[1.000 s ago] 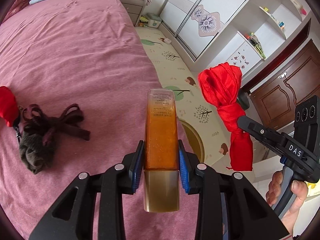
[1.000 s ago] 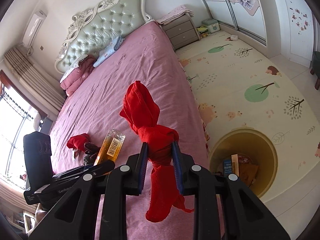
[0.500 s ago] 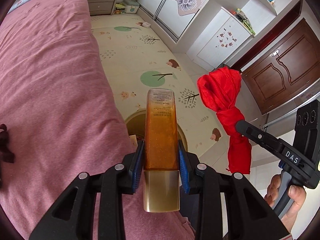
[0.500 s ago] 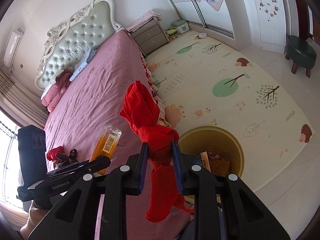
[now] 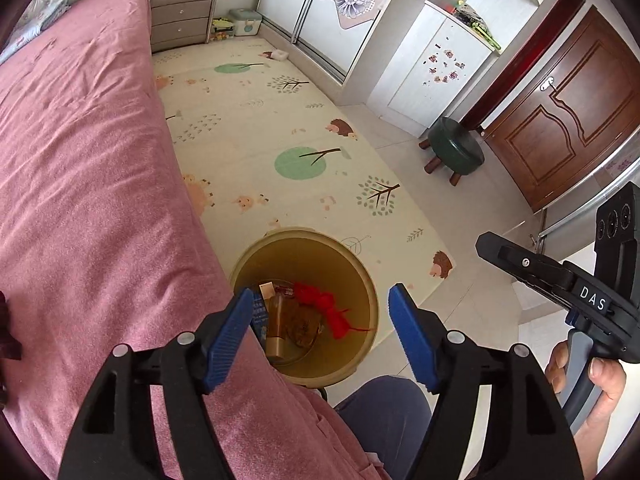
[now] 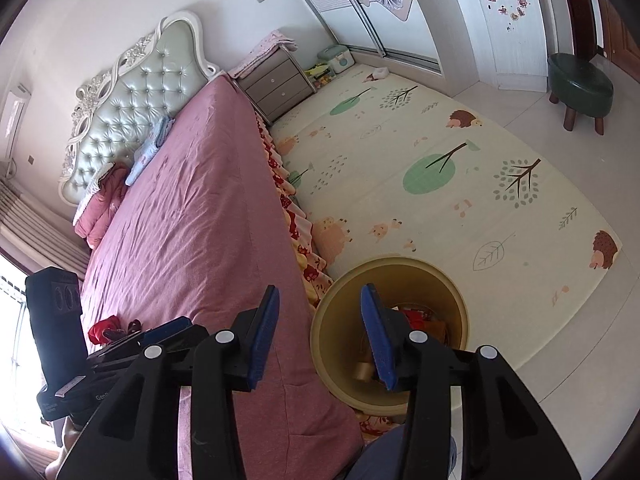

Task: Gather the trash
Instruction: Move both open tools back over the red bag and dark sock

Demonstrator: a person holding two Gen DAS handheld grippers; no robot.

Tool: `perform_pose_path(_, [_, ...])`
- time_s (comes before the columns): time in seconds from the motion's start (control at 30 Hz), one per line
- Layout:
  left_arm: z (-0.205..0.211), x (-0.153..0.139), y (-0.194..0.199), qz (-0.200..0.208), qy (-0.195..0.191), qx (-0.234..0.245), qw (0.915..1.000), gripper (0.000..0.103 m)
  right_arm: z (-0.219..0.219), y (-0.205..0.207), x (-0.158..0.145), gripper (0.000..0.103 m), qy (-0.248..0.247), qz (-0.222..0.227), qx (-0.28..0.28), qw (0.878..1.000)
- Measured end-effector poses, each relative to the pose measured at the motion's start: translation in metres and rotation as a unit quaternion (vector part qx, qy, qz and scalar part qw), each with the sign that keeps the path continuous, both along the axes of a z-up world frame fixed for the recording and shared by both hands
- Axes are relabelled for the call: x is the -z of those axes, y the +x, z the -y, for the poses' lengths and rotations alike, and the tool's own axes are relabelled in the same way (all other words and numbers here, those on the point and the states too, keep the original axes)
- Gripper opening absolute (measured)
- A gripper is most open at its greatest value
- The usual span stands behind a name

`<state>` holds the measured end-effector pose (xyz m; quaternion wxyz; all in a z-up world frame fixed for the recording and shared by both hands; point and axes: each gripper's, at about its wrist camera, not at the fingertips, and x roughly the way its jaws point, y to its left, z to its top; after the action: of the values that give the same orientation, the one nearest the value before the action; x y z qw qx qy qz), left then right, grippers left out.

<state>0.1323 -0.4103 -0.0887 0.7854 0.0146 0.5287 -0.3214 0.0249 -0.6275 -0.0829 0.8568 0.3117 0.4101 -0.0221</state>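
On the bed [image 6: 192,216] far left, behind both tools, red and dark scraps [image 6: 114,328] remain, nearer the left hand-held gripper [image 5: 322,338], jaws opening and empty, than the right hand-held gripper [image 6: 318,330], likewise opening, empty, over the bin [image 5: 362,280].

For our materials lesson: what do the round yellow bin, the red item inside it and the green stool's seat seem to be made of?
Round yellow bin: probably plastic, with smooth, slightly glossy, seamless walls.
Red item: seemingly thin fabric or film, crumpled with loose trailing ends.
Green stool: padded seat, likely faux leather with a soft sheen; legs look like dark wood.
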Motion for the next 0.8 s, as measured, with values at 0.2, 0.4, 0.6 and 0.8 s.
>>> perform_pose_path(0.2, [-0.014,-0.007,0.0,-0.006,-0.008,-0.011,0.9999,0.074,-0.011,0.004,-0.008,0.043,-0.003,0.008,-0.016,1.0])
perform_pose_path(0.4, [-0.029,-0.015,-0.004,0.003,-0.008,-0.027,0.9996,0.075,-0.031,0.012,-0.02,0.043,-0.008,0.02,-0.045,0.999])
perform_pose_path(0.6, [-0.07,-0.027,-0.001,0.021,-0.006,-0.067,0.9975,0.077,-0.076,0.032,-0.032,0.043,-0.009,0.031,-0.105,0.994])
perform_pose_path(0.8, [-0.128,-0.033,0.007,0.033,0.005,-0.122,0.992,0.077,-0.125,0.054,-0.039,0.043,-0.002,0.041,-0.159,0.986])
